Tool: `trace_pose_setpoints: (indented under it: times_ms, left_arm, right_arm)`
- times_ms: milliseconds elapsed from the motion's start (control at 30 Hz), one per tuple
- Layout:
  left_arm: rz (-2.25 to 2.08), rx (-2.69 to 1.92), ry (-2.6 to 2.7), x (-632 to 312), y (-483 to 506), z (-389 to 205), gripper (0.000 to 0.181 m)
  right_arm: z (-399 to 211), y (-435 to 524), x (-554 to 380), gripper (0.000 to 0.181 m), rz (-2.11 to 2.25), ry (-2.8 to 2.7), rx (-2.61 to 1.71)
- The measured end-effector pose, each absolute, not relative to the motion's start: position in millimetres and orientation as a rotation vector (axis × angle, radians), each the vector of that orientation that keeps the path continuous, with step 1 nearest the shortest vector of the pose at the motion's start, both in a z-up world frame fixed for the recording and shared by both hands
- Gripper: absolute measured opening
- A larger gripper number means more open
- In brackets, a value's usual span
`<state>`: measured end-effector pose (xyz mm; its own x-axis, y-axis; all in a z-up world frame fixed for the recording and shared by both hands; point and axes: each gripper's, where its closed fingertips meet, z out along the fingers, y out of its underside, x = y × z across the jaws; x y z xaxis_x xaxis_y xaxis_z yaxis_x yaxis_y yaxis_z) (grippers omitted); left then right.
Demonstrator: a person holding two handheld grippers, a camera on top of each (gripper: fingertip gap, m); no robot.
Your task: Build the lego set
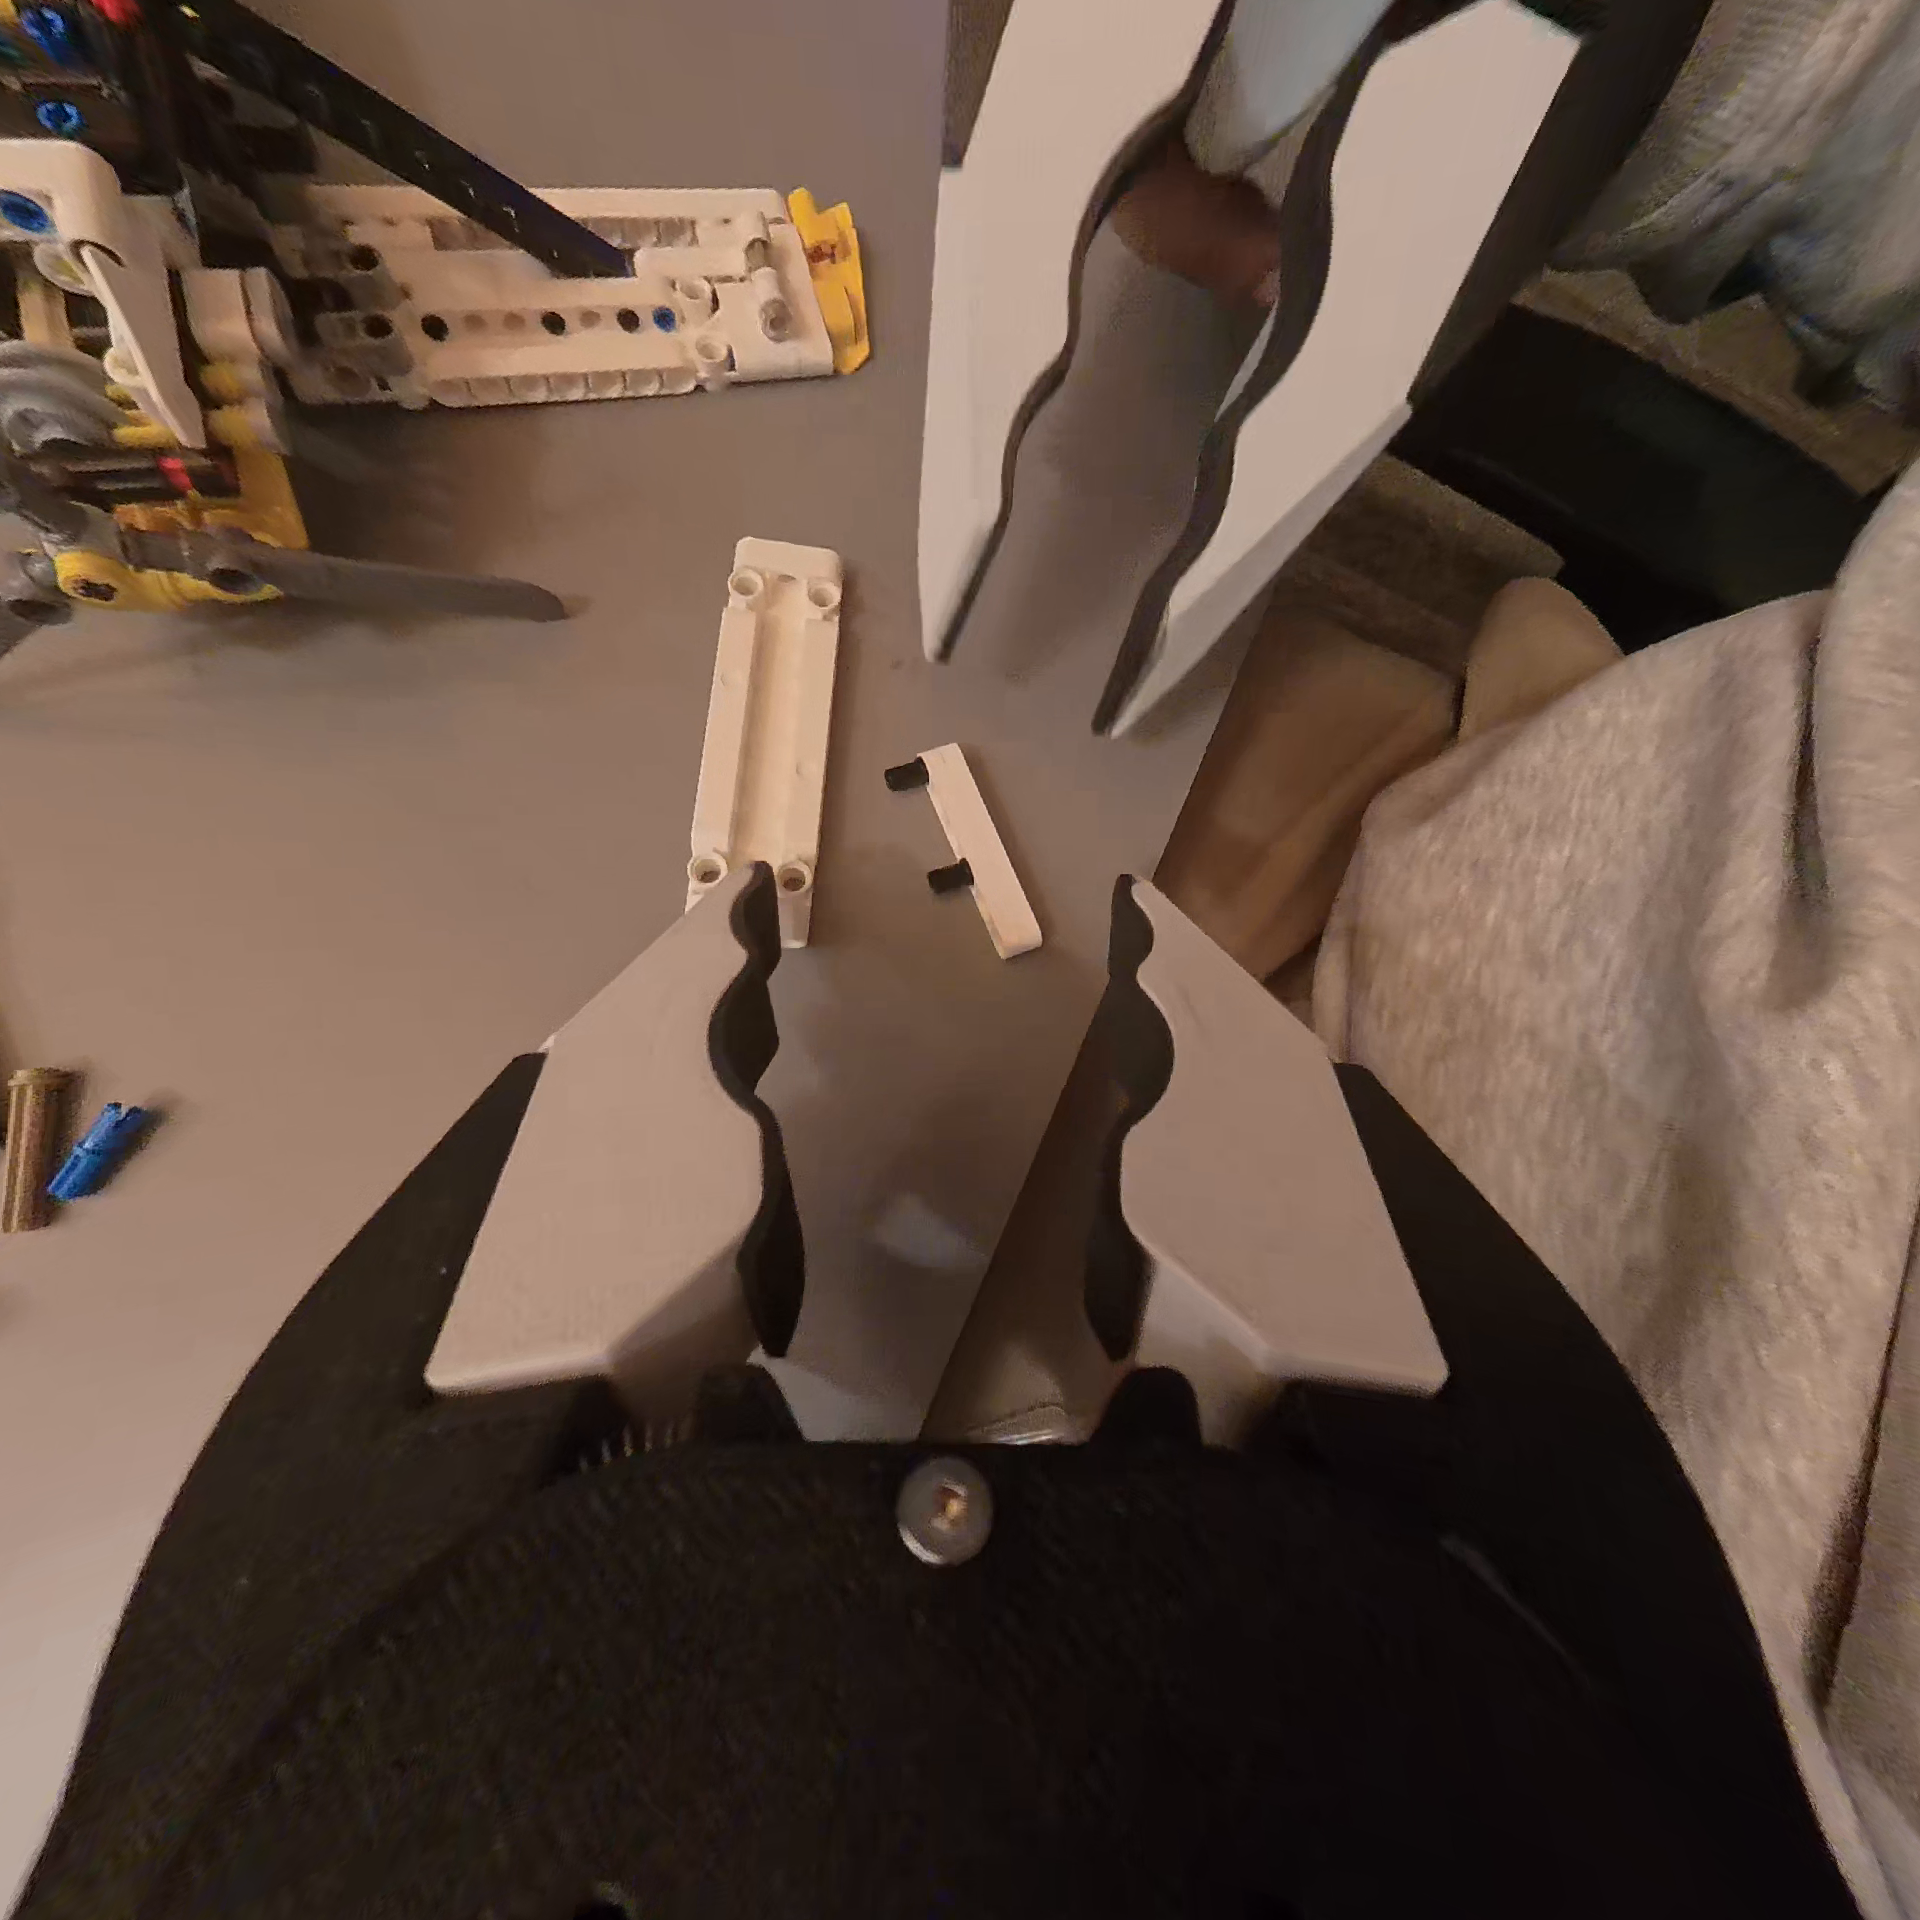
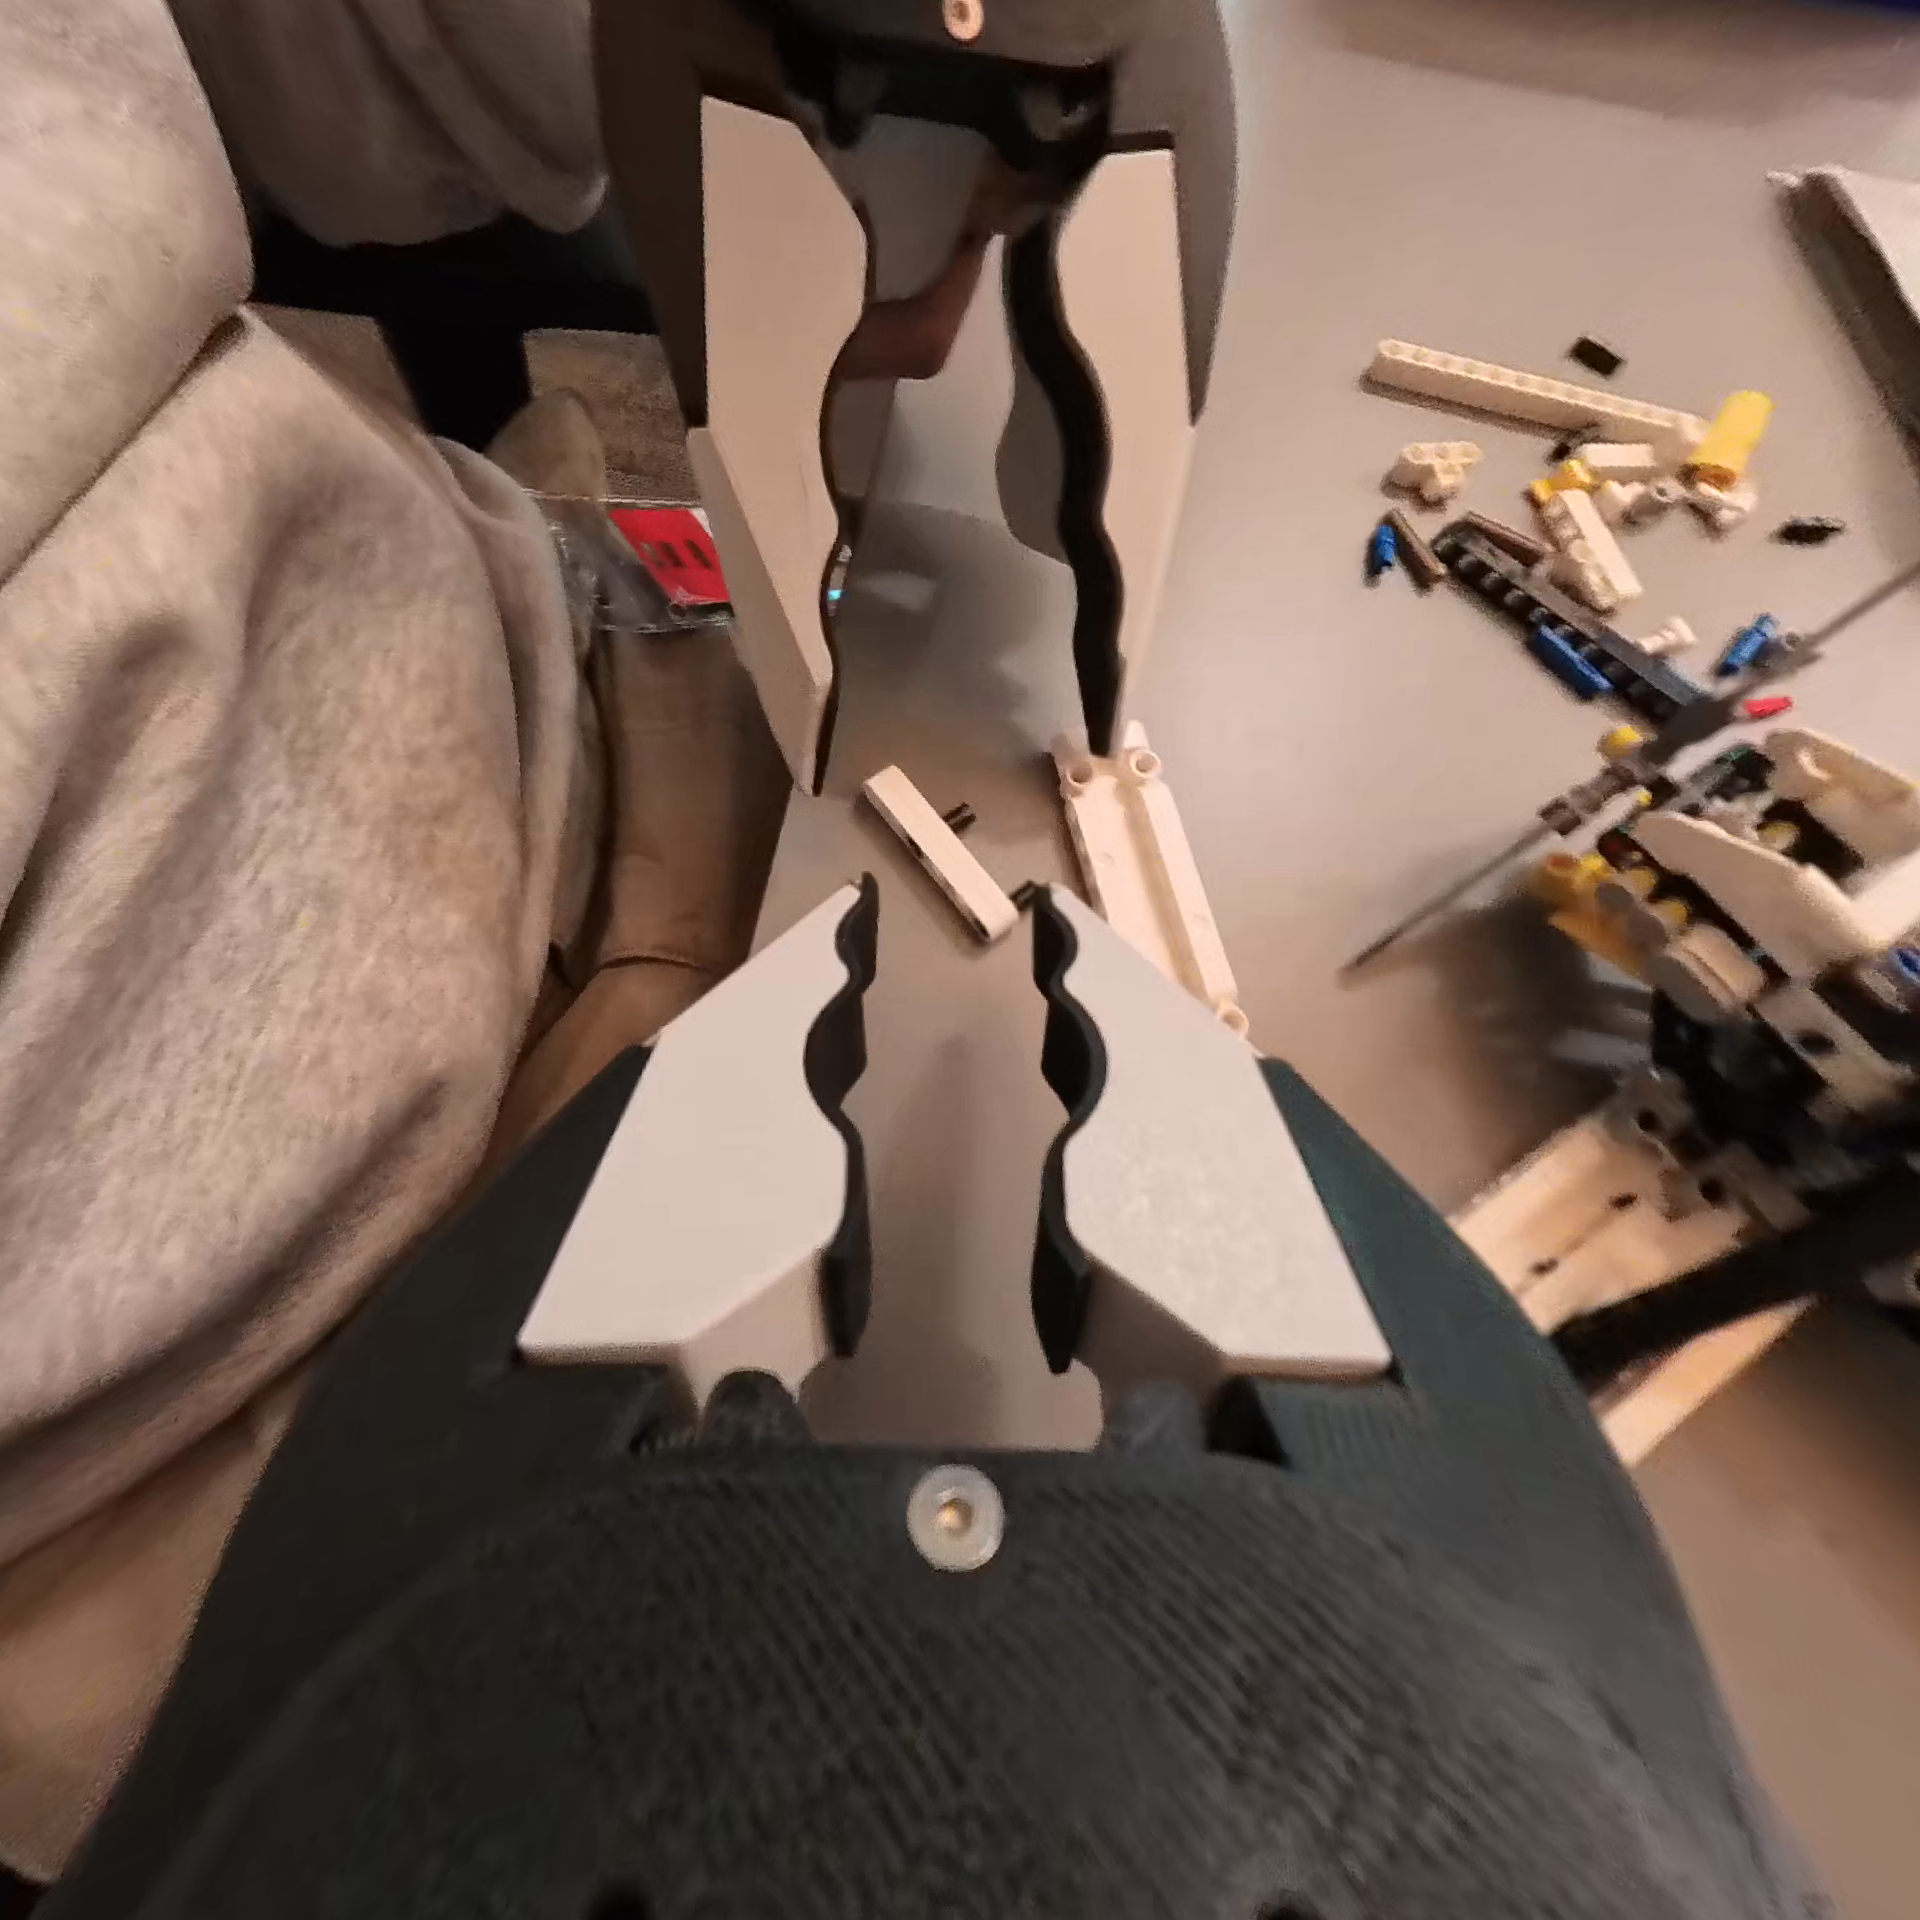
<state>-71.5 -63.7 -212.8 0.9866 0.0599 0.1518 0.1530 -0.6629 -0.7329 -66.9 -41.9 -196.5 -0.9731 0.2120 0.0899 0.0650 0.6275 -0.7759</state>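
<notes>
A short white beam (image 1: 987, 847) with two black pins (image 1: 948, 878) lies on the grey table between both grippers; it also shows in the right wrist view (image 2: 940, 852). A longer white panel (image 1: 774, 717) lies beside it, also seen in the right wrist view (image 2: 1138, 868). My left gripper (image 1: 940, 894) is open and empty, its tips just short of both pieces. My right gripper (image 2: 951, 899) is open and empty, facing the left one across the beam; it shows in the left wrist view (image 1: 1023, 691). The partly built white, black and yellow model (image 1: 312, 312) stands at the far left.
A pile of loose white, yellow, blue and black parts (image 2: 1579, 520) lies on the table. A blue pin (image 1: 99, 1148) and a tan axle (image 1: 31, 1143) lie at the left. The table edge meets a person's grey sleeve (image 1: 1610, 1039). A small plastic bag (image 2: 644, 566) lies off the table. The grippers are tip to tip, or close to it.
</notes>
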Motion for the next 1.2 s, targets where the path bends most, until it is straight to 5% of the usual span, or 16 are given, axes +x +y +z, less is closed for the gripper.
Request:
trace_pose_setpoints:
  times_ms: [667,1000,1200]
  left_arm:
    - [-0.205,-2.277,-0.089,-76,-53,-220,0.061]
    - [-0.020,-2.344,-0.056,-93,-53,-225,0.031]
    - [-0.010,-2.354,-0.031,-94,-52,-226,0.030]
  right_arm:
    - [-222,-54,-84,0.007,1.078,-2.688,-0.111]
    - [-223,-51,-91,0.007,1.097,-2.701,-0.106]
    - [-222,-50,-94,0.006,1.098,-2.701,-0.100]
